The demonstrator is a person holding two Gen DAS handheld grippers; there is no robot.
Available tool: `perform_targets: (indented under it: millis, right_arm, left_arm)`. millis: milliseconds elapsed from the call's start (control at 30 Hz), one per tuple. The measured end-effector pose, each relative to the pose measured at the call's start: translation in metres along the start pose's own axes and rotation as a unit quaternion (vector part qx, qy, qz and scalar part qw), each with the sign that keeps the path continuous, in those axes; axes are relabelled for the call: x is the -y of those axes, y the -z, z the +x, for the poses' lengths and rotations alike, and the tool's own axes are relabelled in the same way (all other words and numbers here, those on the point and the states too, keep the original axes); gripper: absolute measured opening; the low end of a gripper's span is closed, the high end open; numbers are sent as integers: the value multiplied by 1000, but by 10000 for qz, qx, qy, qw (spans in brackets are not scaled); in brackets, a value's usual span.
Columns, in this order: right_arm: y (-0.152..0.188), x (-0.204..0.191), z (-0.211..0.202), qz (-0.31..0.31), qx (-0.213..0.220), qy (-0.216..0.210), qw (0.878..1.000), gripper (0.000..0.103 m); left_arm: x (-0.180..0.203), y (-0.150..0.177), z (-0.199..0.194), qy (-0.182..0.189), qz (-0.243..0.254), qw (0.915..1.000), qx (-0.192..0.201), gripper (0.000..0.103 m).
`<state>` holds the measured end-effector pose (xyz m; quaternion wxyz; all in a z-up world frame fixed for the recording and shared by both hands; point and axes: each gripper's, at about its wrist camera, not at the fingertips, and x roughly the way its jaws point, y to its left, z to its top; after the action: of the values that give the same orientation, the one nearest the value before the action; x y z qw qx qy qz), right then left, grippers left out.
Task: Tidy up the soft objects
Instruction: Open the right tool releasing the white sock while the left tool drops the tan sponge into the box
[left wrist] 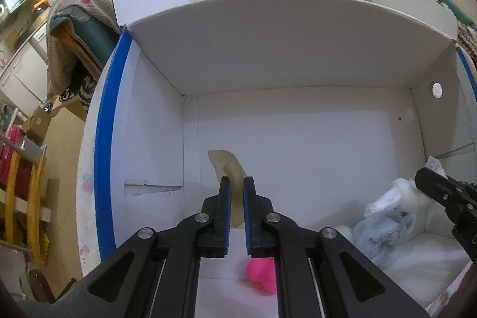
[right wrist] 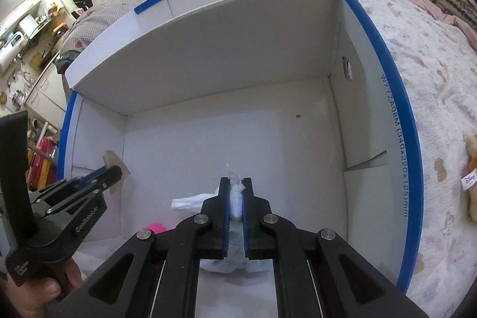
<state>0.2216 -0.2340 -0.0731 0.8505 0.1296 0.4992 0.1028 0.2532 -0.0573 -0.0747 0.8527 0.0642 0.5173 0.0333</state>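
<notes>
A white cardboard box (left wrist: 298, 139) with blue-taped rims lies open on a bed; it also shows in the right wrist view (right wrist: 238, 139). My left gripper (left wrist: 237, 184) is shut on a beige soft piece (left wrist: 231, 169) held above the box floor; it also shows in the right wrist view (right wrist: 114, 169). My right gripper (right wrist: 236, 184) is shut on a pale blue and white soft bundle (right wrist: 235, 198), which also shows in the left wrist view (left wrist: 387, 216). A pink soft toy (left wrist: 262, 273) lies on the box floor under the left gripper, and it shows in the right wrist view too (right wrist: 156, 228).
The box's open flap (left wrist: 283, 43) hangs over its far wall. A patterned bedspread (right wrist: 432, 79) surrounds the box, with a plush toy (right wrist: 472, 184) at the right edge. Furniture and clutter stand off to the left (left wrist: 23, 139).
</notes>
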Motion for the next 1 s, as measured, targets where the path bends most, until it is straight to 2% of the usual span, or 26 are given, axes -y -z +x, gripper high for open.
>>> perform_targets:
  millis: [200, 267, 367, 400, 433, 500, 567, 600, 667, 700, 733, 767, 867, 1000]
  right_arm:
    - [-3, -2, -7, 4, 102, -56, 9999, 8]
    - [-3, 0, -9, 13, 129, -75, 9999, 12]
    - [-4, -1, -14, 36, 198, -148, 9997, 23]
    - [-5, -2, -16, 31, 230, -145, 9996, 33]
    - [-5, -2, -18, 35, 266, -165, 9995, 57]
    - [-6, -2, -23, 73, 379, -263, 9989, 81]
    - [-6, -3, -28, 81, 469, -311, 9984, 83]
    - [-6, -3, -29, 78, 456, -302, 9985, 88]
    - [-5, -5, -33, 39, 528, -345, 9980, 100]
    - [-5, -6, -36, 6, 589, -344, 9977, 103]
    - [-5, -7, -38, -20, 634, -338, 9974, 103]
    - [-4, -8, -40, -28, 648, -335, 9973, 103]
    - [-4, -9, -44, -27, 688, -348, 9970, 103]
    - [-1, -10, -52, -23, 765, -346, 9965, 103]
  left_arm:
    - [-3, -2, 9, 41, -138, 9998, -126, 8]
    - [-3, -2, 10, 76, -157, 9997, -148, 8]
    - [-5, -1, 8, 81, -183, 9997, -137, 10]
    - [-9, -2, 9, 92, -187, 9997, -134, 11]
    - [-9, -3, 8, 115, -183, 9997, -140, 13]
    - [-10, -3, 6, 152, -169, 9996, -141, 15]
    - [-10, -2, 4, 147, -140, 9997, -145, 19]
    - [-10, -2, 2, 141, -127, 9997, -141, 23]
    - [-11, -1, -2, 140, -116, 9998, -114, 35]
    - [-11, -1, -4, 140, -121, 9998, -83, 47]
    - [-12, -1, -8, 140, -131, 9998, -36, 57]
    - [-13, -1, -11, 118, -141, 9998, 21, 59]
    - [-15, -2, -19, 65, -155, 9998, 110, 63]
    - [-20, -2, -28, 36, -235, 9996, 158, 64]
